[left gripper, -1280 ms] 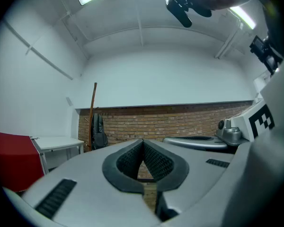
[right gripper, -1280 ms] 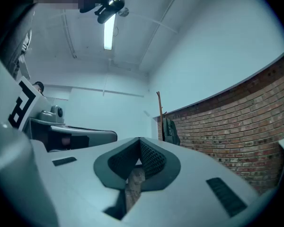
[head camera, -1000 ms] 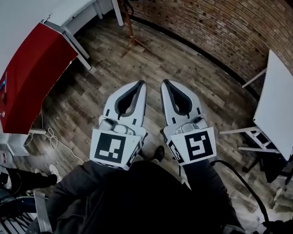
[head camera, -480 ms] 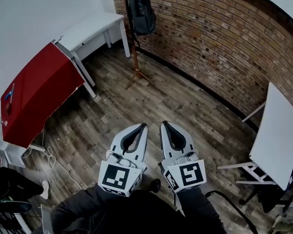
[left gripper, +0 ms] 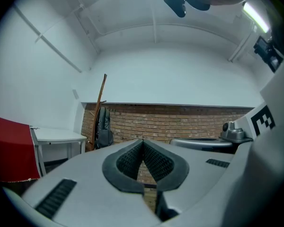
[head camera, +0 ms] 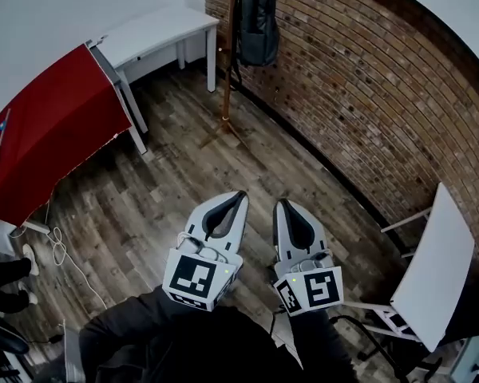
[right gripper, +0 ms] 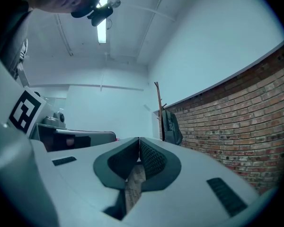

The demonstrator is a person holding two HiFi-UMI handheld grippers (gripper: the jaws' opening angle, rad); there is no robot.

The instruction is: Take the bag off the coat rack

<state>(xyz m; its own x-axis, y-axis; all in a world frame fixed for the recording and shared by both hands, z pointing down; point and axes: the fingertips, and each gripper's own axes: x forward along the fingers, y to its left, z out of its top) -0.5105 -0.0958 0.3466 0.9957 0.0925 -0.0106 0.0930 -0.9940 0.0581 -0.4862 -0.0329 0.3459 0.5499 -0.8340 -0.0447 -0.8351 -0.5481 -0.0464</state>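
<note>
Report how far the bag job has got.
Done: nothing yet; the bag hangs on the coat rack by the brick wall. In hand: the left hand-held gripper and right hand-held gripper are both shut and empty, side by side, pointing toward the rack across the wooden floor. Left: walk up, open a gripper, take hold of the bag and lift it off the rack.

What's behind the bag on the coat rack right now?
The brick wall stands behind the bag, which hangs beside the wooden pole of the coat rack. The bag covers the wall directly behind it, and the hook holding it cannot be seen.
</note>
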